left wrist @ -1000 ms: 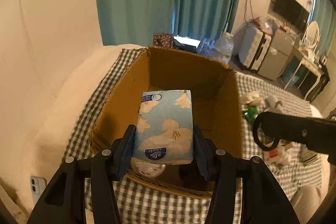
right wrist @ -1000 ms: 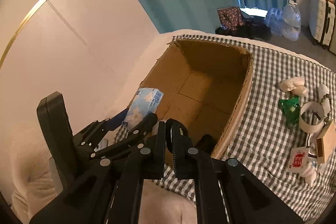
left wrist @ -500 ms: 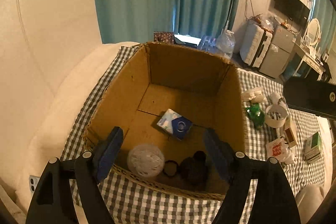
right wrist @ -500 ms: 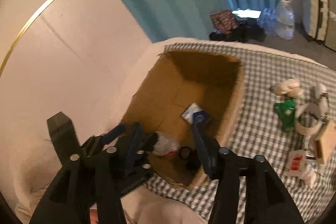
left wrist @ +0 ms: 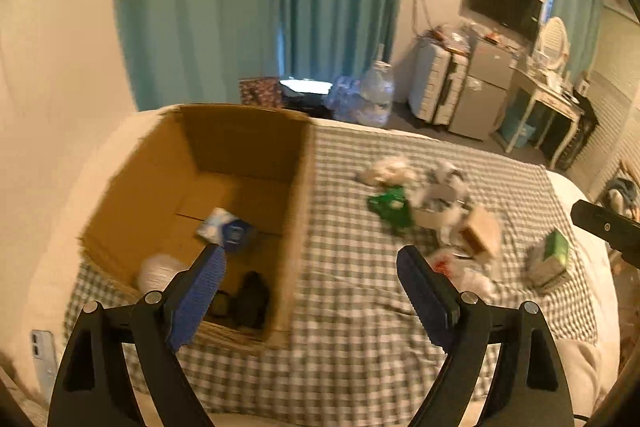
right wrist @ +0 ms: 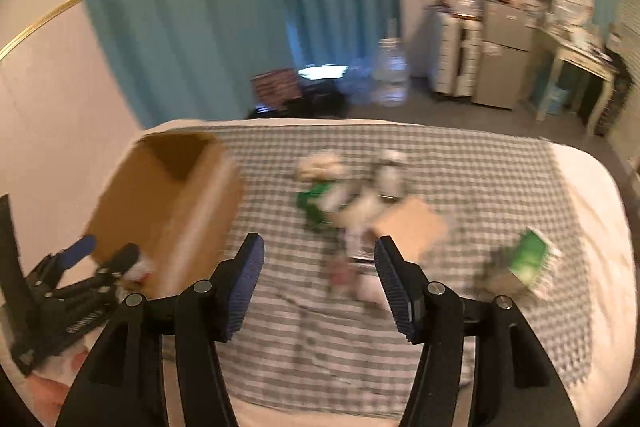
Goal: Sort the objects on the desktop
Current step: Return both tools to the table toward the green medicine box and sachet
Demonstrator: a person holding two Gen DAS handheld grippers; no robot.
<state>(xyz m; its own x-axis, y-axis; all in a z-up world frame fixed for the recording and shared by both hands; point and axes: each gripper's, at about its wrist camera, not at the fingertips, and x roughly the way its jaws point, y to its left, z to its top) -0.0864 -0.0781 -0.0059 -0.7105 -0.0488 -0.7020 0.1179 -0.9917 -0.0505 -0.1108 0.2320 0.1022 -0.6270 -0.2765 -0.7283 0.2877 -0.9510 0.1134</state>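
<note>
Both grippers, left [left wrist: 310, 273] and right [right wrist: 319, 265], gape wide and hold nothing. Tissue pack [left wrist: 226, 230] lies inside the cardboard box [left wrist: 132, 187].

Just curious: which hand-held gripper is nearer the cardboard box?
Left. The left hand-held gripper hangs at the cardboard box's near corner; the right hand-held gripper is off to its right.

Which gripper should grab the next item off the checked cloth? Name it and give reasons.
Right. The right gripper is open and faces the pile of small items on the checked cloth. The left gripper, also open, hangs beside the cardboard box.
</note>
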